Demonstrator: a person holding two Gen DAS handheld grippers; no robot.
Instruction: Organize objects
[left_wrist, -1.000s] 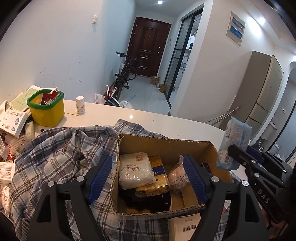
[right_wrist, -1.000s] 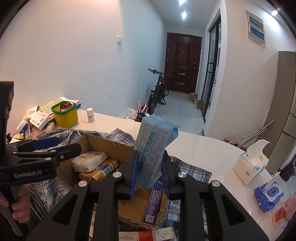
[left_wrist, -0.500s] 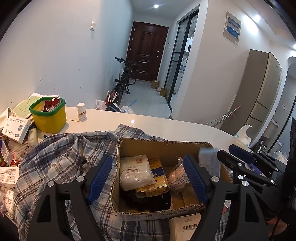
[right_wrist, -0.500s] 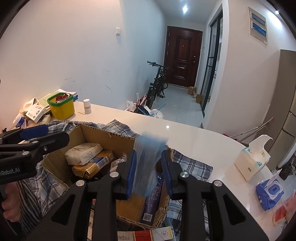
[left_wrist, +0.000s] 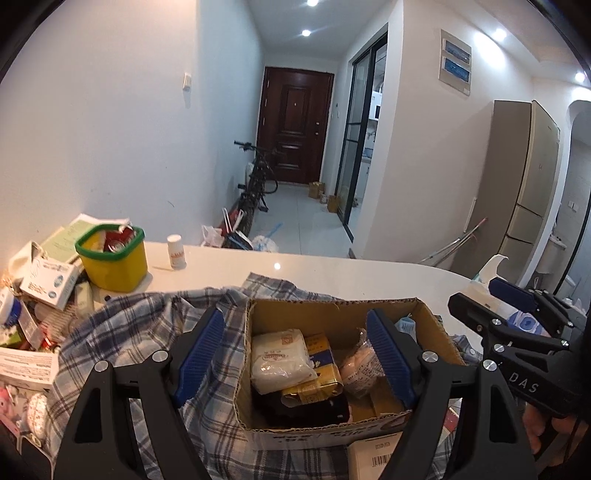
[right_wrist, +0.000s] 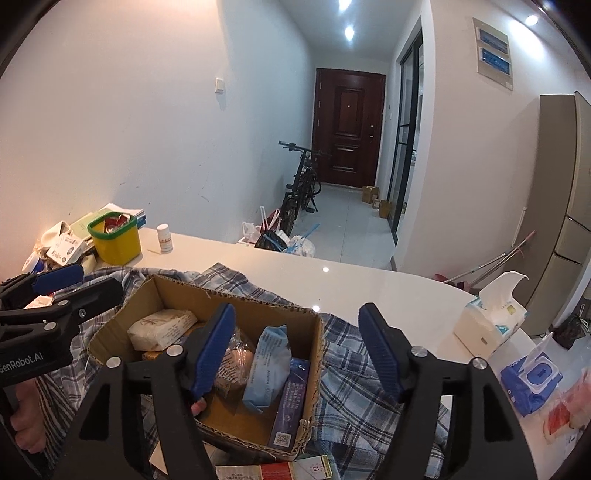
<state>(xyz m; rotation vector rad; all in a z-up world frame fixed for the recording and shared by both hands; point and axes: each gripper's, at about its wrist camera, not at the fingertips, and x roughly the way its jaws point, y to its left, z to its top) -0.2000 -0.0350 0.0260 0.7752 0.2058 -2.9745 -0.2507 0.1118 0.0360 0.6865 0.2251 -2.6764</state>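
An open cardboard box sits on a plaid shirt on the white counter. It holds a white packet, a yellow packet and a light blue packet leaning at its right end. My left gripper is open and empty, above the box's near side. My right gripper is open and empty, above the box's right end, just over the blue packet.
A yellow tub with a green rim, a small white bottle and a pile of boxes stand at the left. A tissue box and blue wipes pack lie at the right. More boxes lie by the front edge.
My right gripper lowered the light blue packet into the box's right end and opened, letting it go. The left gripper stayed open over the box.
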